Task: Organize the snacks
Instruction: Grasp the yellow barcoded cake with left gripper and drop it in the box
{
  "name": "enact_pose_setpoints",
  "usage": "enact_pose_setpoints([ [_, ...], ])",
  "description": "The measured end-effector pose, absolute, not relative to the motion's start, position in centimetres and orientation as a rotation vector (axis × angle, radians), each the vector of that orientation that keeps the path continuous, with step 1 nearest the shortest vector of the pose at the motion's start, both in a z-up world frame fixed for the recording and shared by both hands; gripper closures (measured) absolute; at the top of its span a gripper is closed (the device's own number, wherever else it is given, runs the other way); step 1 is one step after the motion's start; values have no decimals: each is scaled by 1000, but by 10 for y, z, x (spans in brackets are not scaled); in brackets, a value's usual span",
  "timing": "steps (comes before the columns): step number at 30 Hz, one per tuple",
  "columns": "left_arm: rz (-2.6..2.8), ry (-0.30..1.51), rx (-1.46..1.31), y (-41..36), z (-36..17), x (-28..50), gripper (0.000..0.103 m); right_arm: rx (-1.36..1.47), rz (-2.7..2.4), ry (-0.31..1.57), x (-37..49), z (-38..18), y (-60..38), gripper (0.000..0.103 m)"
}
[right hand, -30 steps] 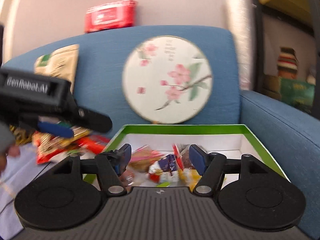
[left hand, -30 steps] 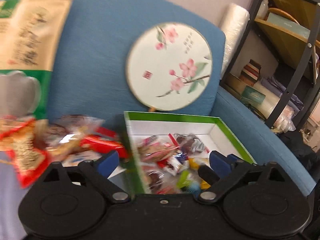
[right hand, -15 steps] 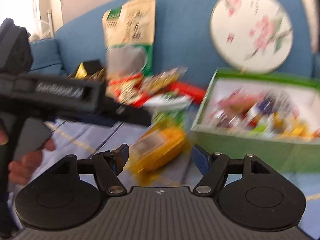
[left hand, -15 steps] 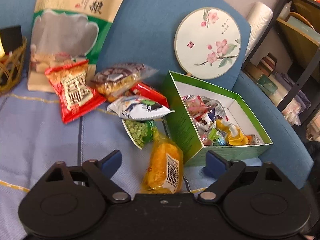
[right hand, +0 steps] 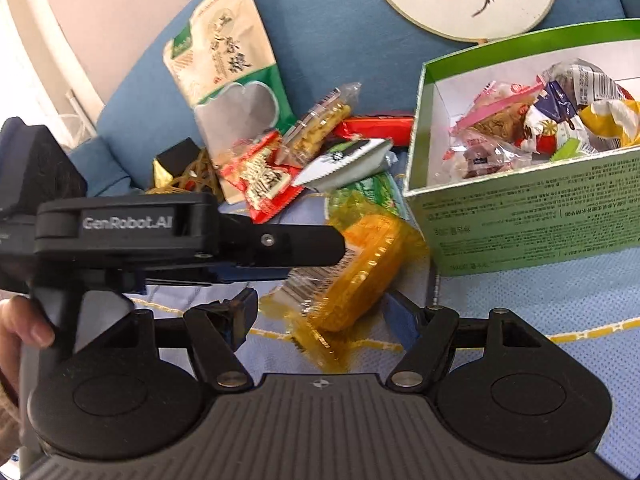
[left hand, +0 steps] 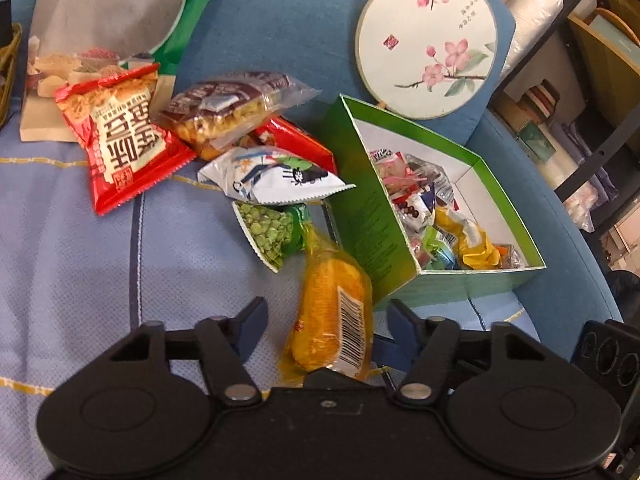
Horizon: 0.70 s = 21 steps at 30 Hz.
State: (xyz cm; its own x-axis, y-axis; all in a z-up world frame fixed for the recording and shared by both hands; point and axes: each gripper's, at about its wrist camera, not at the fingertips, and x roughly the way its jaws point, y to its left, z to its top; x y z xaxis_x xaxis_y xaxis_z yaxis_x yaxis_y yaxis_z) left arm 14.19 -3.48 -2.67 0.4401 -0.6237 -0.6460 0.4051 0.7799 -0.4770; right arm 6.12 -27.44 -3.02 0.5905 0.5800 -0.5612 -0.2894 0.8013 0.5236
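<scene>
Left gripper (left hand: 326, 326), jaws closing, straddles the near end of the yellow snack pack (left hand: 332, 312) without its blue pads pressing it. Right gripper (right hand: 322, 322) stands wide, the same pack (right hand: 352, 276) between and just beyond its fingers. This pack lies on the light-blue cover (left hand: 80, 264), just left of the green box (left hand: 376, 224), long axis running near to far, barcode end nearest. Only the right wrist view shows a hand (right hand: 20, 328) on the left gripper's handle.
</scene>
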Motion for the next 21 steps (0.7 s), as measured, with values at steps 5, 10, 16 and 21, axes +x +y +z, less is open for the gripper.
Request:
enact_pose_setpoints([
  [5, -647, 922, -243, -37, -33, 138, 95, 353, 530, 800, 60, -28, -271, 26],
  [10, -633, 842, -224, -27, -9, 116, 95, 267, 581, 726, 46, -6, -264, 34],
  [16, -657, 725, -218, -32, 31, 101, 94, 195, 576, 549, 31, 25, -270, 34],
  [21, -712, 676, -215, -64, 47, 108, 93, 202, 501, 470, 34, 37, -296, 34],
])
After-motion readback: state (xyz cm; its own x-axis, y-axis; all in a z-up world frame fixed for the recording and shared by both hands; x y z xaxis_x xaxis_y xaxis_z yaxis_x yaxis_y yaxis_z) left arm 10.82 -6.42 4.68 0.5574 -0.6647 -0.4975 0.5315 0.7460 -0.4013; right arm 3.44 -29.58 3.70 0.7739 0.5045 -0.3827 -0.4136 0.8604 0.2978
